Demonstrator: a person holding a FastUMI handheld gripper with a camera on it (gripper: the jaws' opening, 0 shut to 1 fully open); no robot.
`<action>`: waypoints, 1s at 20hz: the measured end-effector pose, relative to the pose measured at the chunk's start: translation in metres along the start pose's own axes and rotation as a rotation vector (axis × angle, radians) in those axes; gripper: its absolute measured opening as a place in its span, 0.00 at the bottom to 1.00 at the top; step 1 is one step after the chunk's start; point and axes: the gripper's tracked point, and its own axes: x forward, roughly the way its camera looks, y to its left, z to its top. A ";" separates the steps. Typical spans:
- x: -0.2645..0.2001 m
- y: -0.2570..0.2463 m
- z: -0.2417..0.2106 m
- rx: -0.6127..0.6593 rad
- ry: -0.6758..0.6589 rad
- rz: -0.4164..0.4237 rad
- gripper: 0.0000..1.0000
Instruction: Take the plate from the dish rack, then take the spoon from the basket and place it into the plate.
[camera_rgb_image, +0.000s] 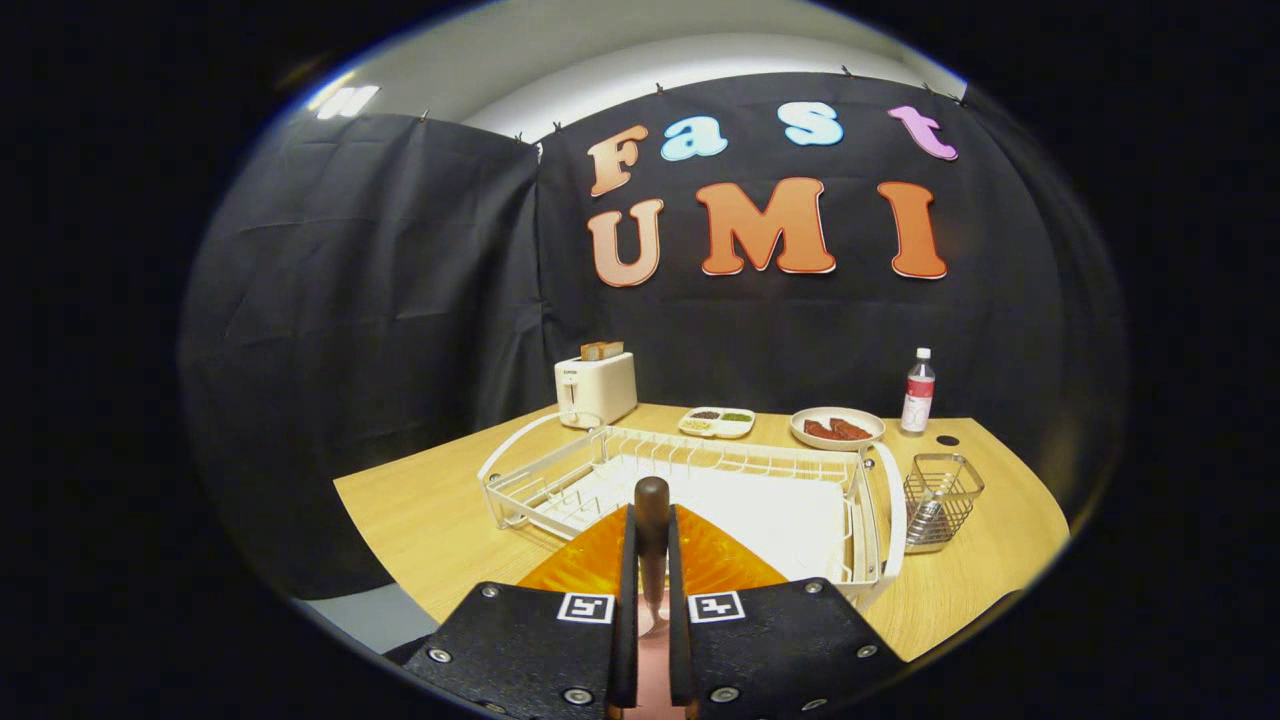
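The spoon (651, 540) is clamped between the gripper's (651, 560) 2 fingers; its bowl is hidden, above the half-covered orange plate (590, 560).

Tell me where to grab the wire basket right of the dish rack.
Pinch the top rim of the basket, coming straight down: it stands upright and open-topped, with thin wire walls the fingers can straddle. Take the side away from the dish rack, since a metal utensil leans inside toward the rack. The gripper is shut on the spoon, so that likely goes down first.
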 end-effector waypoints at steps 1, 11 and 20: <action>-0.003 -0.004 0.002 0.001 -0.020 -0.002 0.13; -0.044 -0.032 -0.020 0.079 0.007 0.036 0.13; -0.061 -0.040 -0.048 0.138 0.033 0.065 0.13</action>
